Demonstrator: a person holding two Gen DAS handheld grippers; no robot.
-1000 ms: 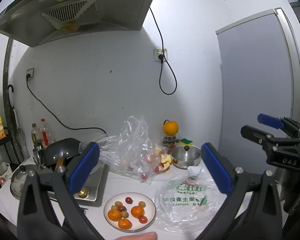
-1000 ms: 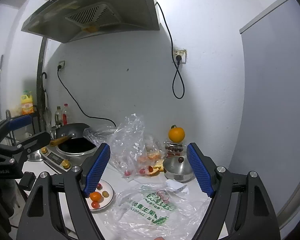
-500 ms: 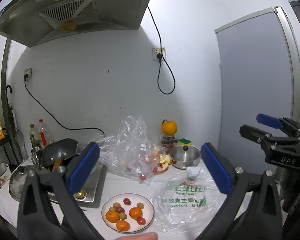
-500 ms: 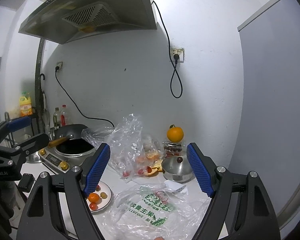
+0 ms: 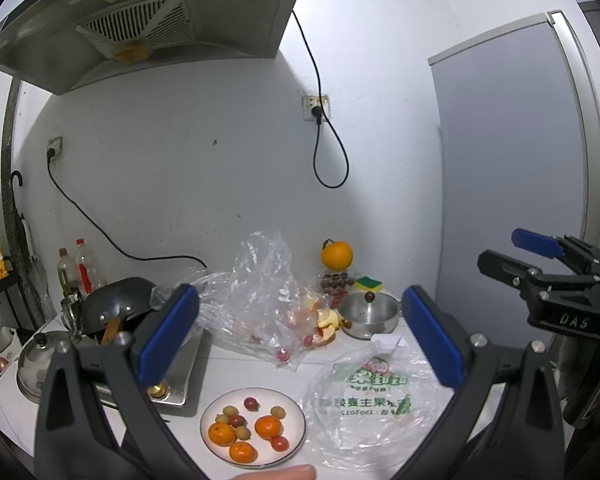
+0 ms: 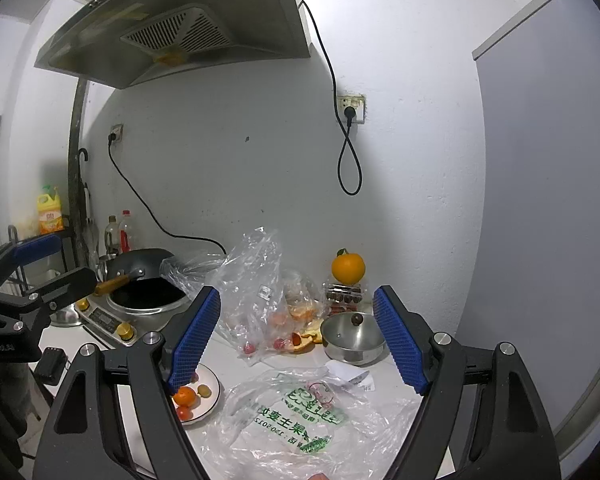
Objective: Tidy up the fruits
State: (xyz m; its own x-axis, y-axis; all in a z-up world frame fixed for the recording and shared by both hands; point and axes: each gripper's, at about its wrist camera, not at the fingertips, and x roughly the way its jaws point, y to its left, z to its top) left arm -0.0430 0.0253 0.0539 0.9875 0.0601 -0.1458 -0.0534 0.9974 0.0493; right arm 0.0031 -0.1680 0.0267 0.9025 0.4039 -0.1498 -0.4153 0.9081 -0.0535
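- L gripper jaws wide apart, nothing btwn; held above counter, prob staging before a pick.
- R gripper also wide, empty, near level.
- Fruits on white plate at front edge: oranges, cherry toms, easy reach.
- Flat printed bag just beside plate, likely sort target.
- Crumpled clear bag w/ more fruit behind.

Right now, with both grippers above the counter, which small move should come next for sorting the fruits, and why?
Probably lower the left gripper toward the plate. Both grippers hang open and empty, and the mandarin, cherry tomatoes and small pale fruits lie mixed on it, just below the left fingers. The right gripper sits over the printed plastic bag, farther from the fruit.
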